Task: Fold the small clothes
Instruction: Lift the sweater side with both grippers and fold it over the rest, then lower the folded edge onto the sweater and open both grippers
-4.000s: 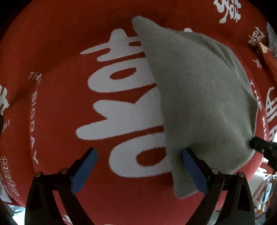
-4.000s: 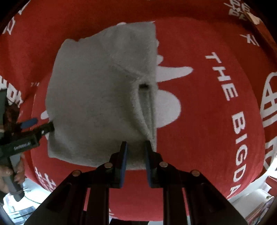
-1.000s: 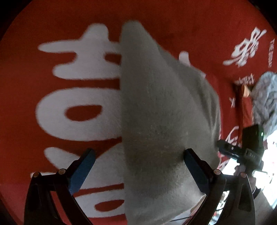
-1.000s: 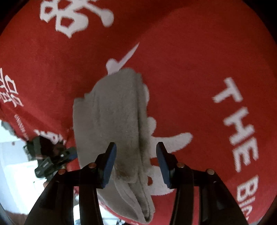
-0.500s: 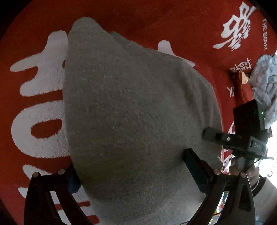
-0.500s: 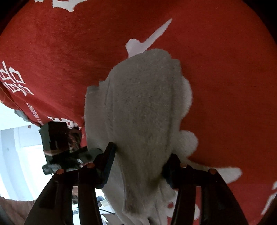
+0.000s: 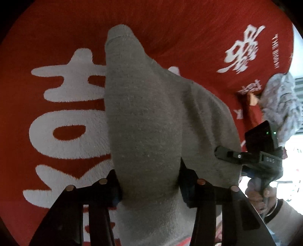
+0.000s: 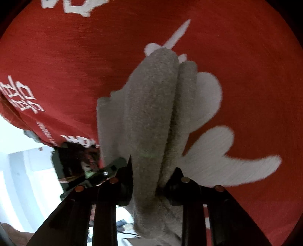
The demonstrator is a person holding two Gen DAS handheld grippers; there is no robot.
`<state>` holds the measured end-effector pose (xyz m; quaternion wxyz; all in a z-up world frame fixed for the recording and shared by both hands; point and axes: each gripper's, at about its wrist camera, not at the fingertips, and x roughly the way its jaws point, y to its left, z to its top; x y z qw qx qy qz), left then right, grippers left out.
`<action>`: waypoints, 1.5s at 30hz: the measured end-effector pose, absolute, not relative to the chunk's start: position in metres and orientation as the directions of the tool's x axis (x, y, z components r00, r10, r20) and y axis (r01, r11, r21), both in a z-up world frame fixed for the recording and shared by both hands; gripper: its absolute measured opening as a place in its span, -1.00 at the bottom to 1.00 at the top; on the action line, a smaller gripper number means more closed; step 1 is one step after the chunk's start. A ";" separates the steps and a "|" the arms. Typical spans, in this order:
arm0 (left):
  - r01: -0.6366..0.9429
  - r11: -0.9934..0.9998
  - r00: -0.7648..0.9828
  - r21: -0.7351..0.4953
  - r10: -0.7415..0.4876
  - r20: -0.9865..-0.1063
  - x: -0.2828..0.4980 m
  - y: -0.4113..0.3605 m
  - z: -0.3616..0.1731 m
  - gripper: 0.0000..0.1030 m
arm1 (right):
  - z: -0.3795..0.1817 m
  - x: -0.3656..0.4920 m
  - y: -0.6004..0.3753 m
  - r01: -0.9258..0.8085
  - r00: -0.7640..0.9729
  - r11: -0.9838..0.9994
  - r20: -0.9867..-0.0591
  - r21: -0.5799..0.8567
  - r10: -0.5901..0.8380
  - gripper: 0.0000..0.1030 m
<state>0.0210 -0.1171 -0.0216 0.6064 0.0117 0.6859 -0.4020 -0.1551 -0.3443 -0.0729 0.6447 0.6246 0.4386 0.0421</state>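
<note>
Red cloth [image 7: 56,47] beneath gray garment [image 7: 147,123], both hand-held grippers clamped.

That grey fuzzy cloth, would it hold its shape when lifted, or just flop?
Probably flop: the grey cloth bulges and sags between both pairs of jaws. Its fuzzy pile likely grips well. It seems light, draping in soft folds.

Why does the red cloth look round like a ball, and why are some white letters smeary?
Left wrist view: the fisheye lens bends the red cloth into a bulge with black corners. Right wrist view: same bulge, and the white letters at the top are streaked by motion blur; bright glare whites out the lower left.
</note>
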 end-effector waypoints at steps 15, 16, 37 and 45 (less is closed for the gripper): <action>0.504 0.677 -0.226 -0.537 -0.497 -0.838 0.026 -0.009 0.051 -0.04 | -0.002 -0.141 -0.249 0.427 0.612 0.210 -0.452 0.880 0.649 -0.43; 0.497 0.689 -0.221 -0.527 -0.487 -0.845 0.029 0.004 0.051 -0.04 | -0.004 -0.137 -0.238 0.425 0.606 0.207 -0.447 0.881 0.658 -0.43; 0.467 0.867 0.022 -0.175 -0.210 -0.977 0.028 0.100 0.029 0.33 | -0.011 -0.128 -0.199 0.604 0.189 0.737 -0.953 0.303 0.237 -0.52; 0.553 0.783 -0.054 -0.285 -0.308 -0.950 -0.011 0.067 0.040 0.32 | 0.026 -0.146 -0.153 0.523 0.333 0.702 -0.874 0.483 0.354 -0.70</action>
